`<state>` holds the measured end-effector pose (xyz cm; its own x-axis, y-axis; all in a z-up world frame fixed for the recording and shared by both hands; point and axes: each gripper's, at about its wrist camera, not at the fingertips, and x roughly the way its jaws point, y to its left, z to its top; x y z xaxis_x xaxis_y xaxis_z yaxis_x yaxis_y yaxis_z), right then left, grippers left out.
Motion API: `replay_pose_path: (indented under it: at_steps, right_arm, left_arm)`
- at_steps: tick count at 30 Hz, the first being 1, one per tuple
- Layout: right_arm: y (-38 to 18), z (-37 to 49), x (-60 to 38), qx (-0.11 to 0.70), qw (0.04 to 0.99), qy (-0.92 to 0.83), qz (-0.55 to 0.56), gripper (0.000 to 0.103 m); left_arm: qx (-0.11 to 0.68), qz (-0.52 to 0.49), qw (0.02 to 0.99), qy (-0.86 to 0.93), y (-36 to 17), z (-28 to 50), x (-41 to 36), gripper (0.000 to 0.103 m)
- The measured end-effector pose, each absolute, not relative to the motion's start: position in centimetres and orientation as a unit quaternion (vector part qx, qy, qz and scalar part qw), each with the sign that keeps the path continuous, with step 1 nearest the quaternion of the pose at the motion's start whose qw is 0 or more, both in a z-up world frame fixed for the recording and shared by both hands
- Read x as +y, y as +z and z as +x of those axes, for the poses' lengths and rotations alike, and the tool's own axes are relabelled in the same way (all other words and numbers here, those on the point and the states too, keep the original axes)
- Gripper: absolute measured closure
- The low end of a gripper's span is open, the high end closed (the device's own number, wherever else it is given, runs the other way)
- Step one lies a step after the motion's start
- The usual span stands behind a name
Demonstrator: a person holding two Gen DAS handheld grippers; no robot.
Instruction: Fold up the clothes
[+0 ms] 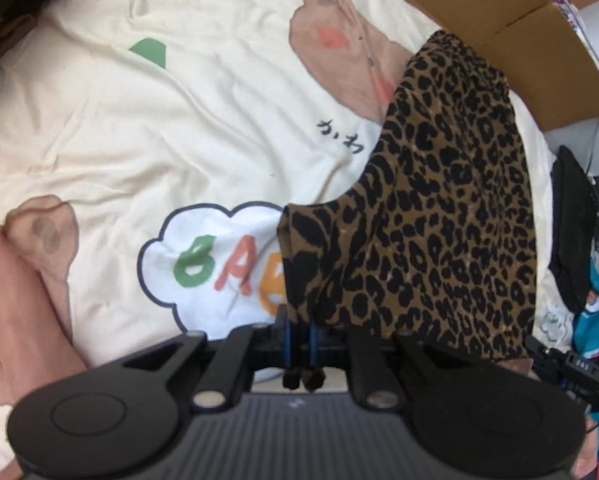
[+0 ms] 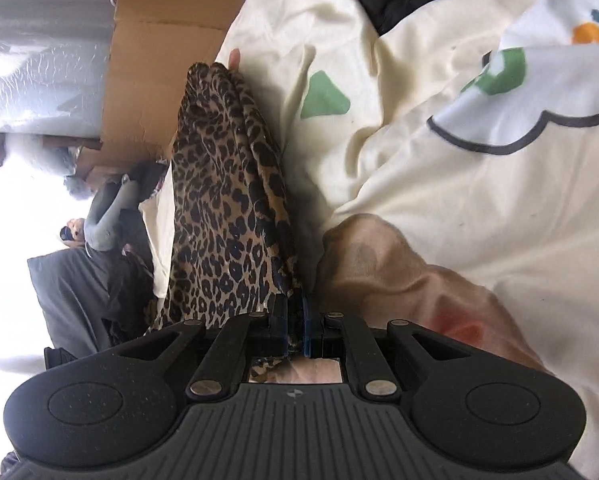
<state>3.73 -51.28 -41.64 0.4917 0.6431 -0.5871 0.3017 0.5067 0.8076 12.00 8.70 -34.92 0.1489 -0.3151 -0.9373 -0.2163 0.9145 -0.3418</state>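
A cream cartoon-print duvet (image 1: 147,128) covers the bed, cardboard boxes (image 1: 511,12) line its far edge, and the leopard-print garment (image 1: 439,216) hangs above the duvet, pinched by both the left gripper (image 1: 301,330) and right gripper (image 2: 296,320).

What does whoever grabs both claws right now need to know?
Left claw: shut on an edge of the brown-and-black leopard-print fabric garment, pointing steeply down.
Right claw: shut on another edge of the same garment.
Garment: hangs lifted between the two claws above the cream cartoon-print bedsheet; brown cardboard box stands at the bed's far edge.
Done: garment picked up by two edges.
Left: no finished fold visible yet; probably lay it flat on the sheet, fold, smooth.
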Motion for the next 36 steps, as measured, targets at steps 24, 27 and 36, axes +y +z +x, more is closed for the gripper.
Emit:
replay_pose_path:
  at_steps: [24, 27, 36]
  right_arm:
    - [-41.6, 6.6, -50.3, 0.518, 0.707, 0.19, 0.441, 0.101]
    - [-40.8, 5.7, -49.9, 0.52, 0.701, 0.2, 0.445, 0.101]
    - [-40.4, 3.2, -48.3, 0.53, 0.692, 0.204, 0.445, 0.101]
  left_arm:
    - [0.654, -0.213, 0.724, -0.054, -33.5, 11.5, 8.9, 0.094]
    - [0.657, -0.21, 0.723, -0.051, -32.3, 11.2, 9.6, 0.094]
    - [0.716, -0.12, 0.681, -0.101, -30.6, 11.3, 6.7, 0.094]
